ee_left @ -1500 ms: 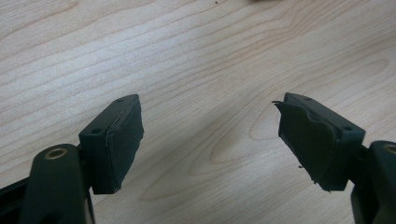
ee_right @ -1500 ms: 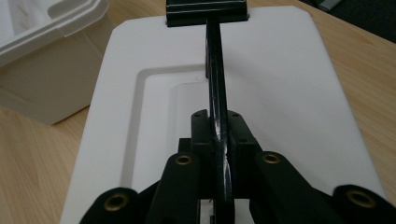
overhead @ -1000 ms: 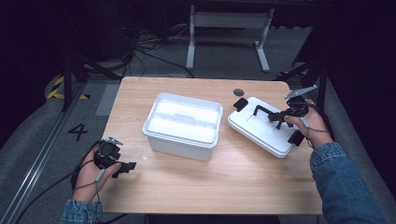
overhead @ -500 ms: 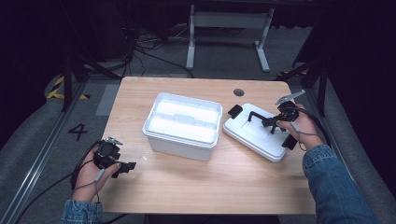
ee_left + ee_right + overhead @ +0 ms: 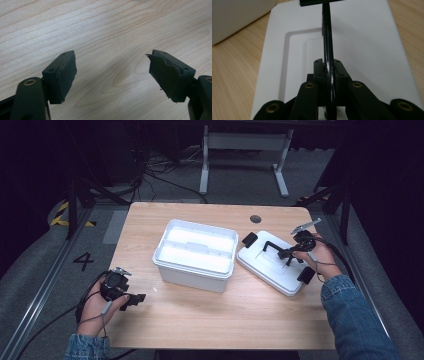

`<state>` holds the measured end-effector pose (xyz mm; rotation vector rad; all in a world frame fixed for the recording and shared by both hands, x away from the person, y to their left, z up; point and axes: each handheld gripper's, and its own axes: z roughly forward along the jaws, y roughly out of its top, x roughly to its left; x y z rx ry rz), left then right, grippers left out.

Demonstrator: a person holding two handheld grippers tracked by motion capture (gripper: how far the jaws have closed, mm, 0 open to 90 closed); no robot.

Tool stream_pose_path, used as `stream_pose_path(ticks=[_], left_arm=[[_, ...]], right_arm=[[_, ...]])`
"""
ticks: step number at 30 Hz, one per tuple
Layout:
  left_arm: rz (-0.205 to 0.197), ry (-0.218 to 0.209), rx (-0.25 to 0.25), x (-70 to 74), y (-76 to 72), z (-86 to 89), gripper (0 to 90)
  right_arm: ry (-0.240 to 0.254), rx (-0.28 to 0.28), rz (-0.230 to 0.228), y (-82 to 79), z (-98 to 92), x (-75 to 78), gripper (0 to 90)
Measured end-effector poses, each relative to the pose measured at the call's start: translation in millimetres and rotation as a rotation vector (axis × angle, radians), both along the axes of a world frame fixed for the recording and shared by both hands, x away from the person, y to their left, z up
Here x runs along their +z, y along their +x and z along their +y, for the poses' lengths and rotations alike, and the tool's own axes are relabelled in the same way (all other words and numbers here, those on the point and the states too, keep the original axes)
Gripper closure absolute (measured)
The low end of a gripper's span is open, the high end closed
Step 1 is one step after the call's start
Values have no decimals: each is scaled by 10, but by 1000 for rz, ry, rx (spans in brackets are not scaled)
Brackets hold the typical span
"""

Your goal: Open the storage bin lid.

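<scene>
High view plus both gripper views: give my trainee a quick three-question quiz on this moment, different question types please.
1. True or false: the white lid sits on the white box.
2. What do the right gripper jaws clamp?
3. The left gripper is: A) open over bare table, B) shut on the lid, C) inside the box.

Key: 1 false, it lies beside the box on the table; 2 the lid's black handle; 3 A.
</scene>
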<state>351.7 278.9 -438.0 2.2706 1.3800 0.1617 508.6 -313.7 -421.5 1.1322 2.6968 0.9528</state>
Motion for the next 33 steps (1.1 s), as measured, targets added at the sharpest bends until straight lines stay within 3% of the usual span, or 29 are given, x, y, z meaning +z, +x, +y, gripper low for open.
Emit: stream_pose_path(ticks=[9,12,21,28,33], left_arm=[[6,-3,1,-5,1,0,227],[9,-4,-3,-9,13,-8,226],[8,-4,-10,-9,38,-24,224],[9,-4,-12,-10,54,-45,223],[2,2,-21,-7,65,-51,223]], right_arm=[[44,-23,1,14,-68,-84,825],[54,-37,-2,17,-101,-91,762],[60,-66,-75,23,-184,-44,552],[86,-90,-129,-31,-268,93,505],[95,-70,-172,-141,-294,209,498]])
